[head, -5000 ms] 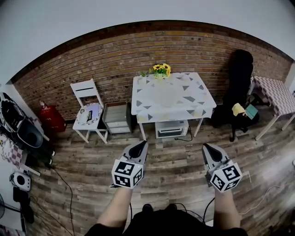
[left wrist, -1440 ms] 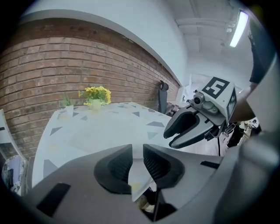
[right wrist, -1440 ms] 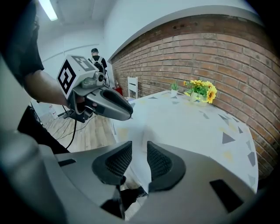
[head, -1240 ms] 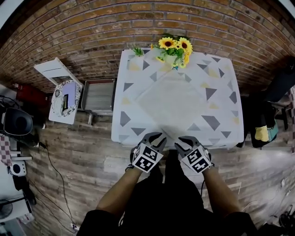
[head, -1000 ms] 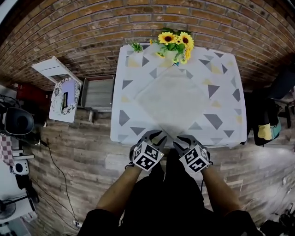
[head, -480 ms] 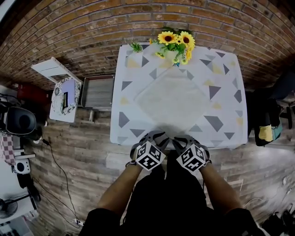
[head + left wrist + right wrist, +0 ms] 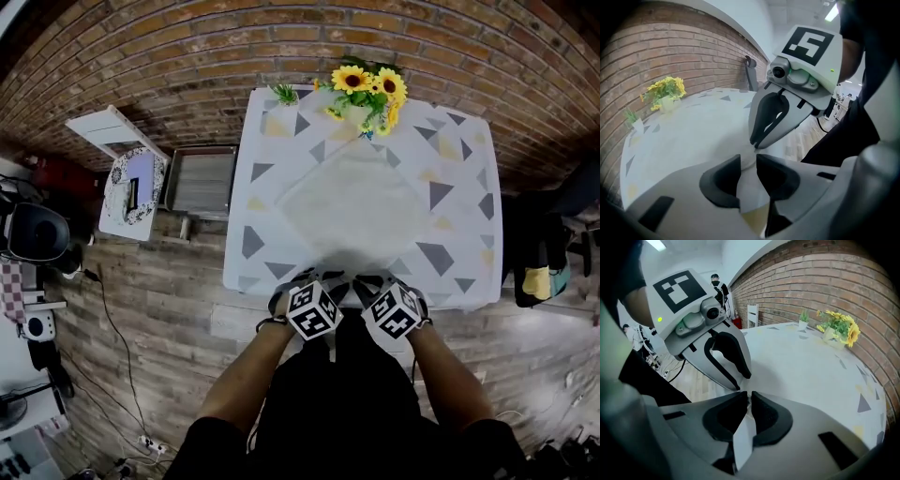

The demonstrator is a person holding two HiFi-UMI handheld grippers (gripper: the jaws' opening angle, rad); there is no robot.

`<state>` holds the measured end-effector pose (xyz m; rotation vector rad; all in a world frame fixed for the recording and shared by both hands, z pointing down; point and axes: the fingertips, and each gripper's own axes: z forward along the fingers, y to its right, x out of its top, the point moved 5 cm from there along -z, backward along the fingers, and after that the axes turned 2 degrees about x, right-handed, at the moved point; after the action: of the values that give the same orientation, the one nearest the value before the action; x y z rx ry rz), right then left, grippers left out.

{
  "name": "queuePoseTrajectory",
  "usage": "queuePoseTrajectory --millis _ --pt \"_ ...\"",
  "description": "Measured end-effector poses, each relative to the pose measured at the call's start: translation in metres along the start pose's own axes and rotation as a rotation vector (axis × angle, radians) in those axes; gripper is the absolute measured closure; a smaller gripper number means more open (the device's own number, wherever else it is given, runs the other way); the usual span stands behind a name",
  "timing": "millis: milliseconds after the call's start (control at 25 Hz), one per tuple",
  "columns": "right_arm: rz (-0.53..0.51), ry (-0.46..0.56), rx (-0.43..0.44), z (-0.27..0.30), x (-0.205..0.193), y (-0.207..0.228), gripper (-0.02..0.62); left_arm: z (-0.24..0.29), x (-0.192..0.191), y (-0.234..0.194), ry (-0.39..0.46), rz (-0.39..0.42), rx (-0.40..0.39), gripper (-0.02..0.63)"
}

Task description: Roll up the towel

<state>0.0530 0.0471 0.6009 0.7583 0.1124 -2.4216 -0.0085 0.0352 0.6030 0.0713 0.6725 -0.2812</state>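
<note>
Pinching the towel's point(image 7: 354, 202) 6 o'clock corner at the table's point(image 7: 255, 246) near edge is the step. Its jaws just closing, the right gripper point(image 7: 750, 397) nips the cloth tightly. At its 9 o'clock the left gripper point(image 7: 748, 161), also just closing, stands half apart around cloth, seemingly unclamped. Clamp both evenly, then roll straight toward the flowers point(image 7: 370, 86) at 12 o'clock.
</note>
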Motion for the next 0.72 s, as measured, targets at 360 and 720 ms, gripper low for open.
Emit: queuePoseTrajectory --millis 360,720 --pt "0.023 -0.049 0.056 0.008 -0.001 0.011 0.547 0.006 0.005 0.012 0.005 0.167 -0.033 0.529" --pt "0.023 0.002 0.026 -0.009 0.000 0.013 0.534 0.013 0.003 0.010 -0.015 0.182 -0.072 0.549"
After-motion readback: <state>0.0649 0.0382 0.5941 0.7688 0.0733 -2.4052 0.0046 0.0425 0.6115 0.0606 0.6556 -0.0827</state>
